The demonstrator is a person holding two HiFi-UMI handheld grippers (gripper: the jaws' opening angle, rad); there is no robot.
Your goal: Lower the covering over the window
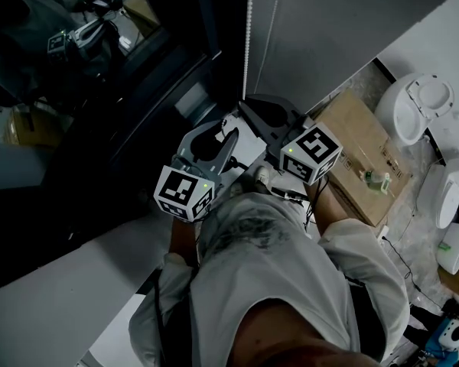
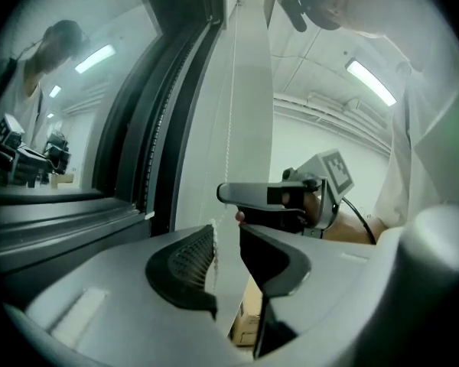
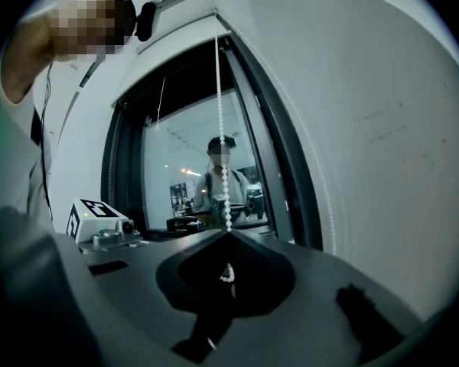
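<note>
Right gripper (image 3: pixel 228 234) clamped on bead chain (image 3: pixel 220 128); left gripper (image 2: pixel 227 241) open around chain, prob. brushing one side.

No word, number or brand name can be read anywhere in these views. The left white marker cube (image 1: pixel 185 193) and the right white marker cube (image 1: pixel 312 153) carry only black-and-white square code patterns, with no letters or digits on them. The brown cardboard box (image 2: pixel 247 323), seen low in the left gripper view, bears a few dark marks that are too small and blurred to make out.
</note>
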